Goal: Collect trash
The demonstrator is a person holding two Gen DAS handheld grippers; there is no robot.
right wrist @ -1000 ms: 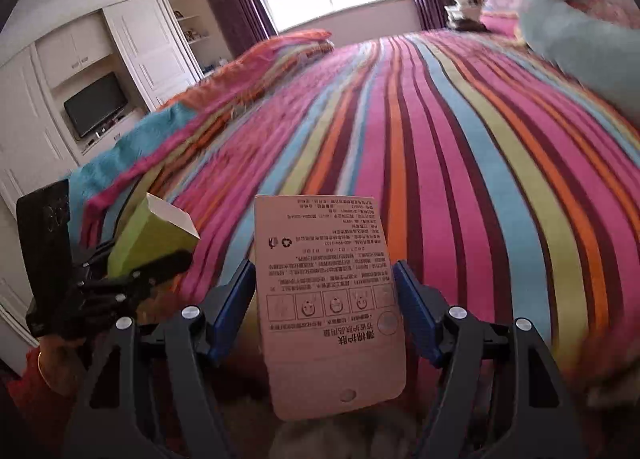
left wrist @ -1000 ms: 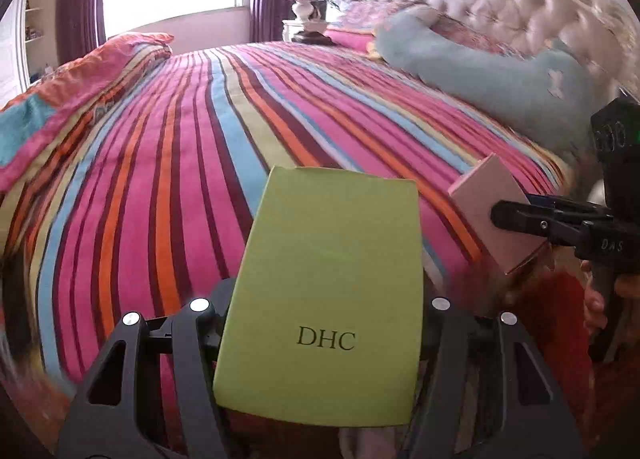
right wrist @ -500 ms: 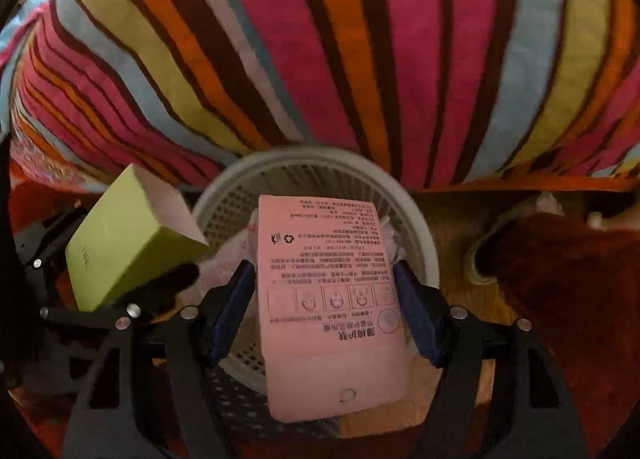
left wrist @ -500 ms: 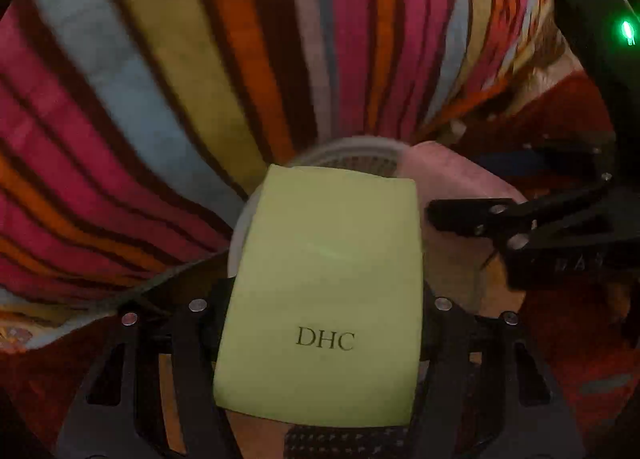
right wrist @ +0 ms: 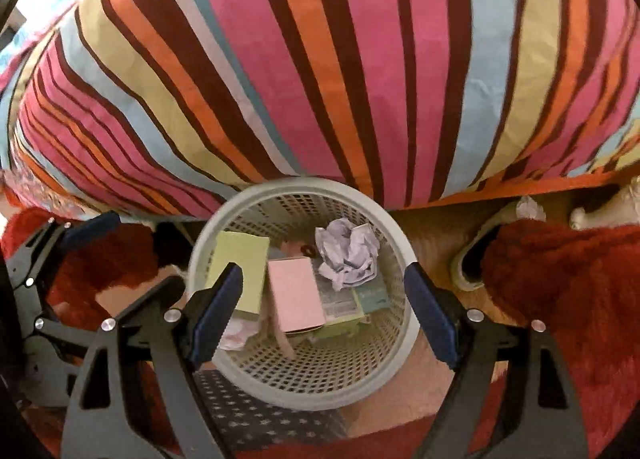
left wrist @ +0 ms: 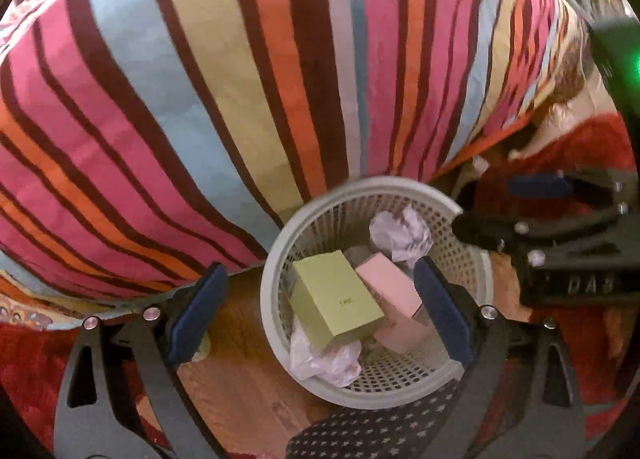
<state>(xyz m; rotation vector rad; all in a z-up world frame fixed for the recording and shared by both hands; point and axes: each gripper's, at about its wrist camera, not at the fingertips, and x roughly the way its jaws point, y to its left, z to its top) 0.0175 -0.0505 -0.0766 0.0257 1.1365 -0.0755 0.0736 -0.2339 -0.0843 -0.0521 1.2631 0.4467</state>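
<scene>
Both the left gripper (left wrist: pixel 320 311) and right gripper (right wrist: pixel 322 319) hang released, jaws spread wide over the round perforated plastic basket (right wrist: pixel 372 219), whose rim touches the striped quilt (right wrist: pixel 320 59) at 12 o'clock. Inside lie the green box (left wrist: pixel 334 297), at 9 o'clock of the pink box (left wrist: pixel 394 291), and crumpled paper (right wrist: pixel 347 254) at 1 o'clock.

Both fisheye views are moderately lit, with soft, warm daylight falling on the striped bedspread (left wrist: pixel 248 99) from above. Straight stripes bulge into curves toward the black vignetted corners. The wastebasket (right wrist: pixel 224 219) interior sits dimmer, in the bed's shade. A slight motion blur softens edges throughout, and lettering on the green box (left wrist: pixel 334 301) is unreadable. A green indicator light (left wrist: pixel 634 67) flares at the left view's right edge.
</scene>
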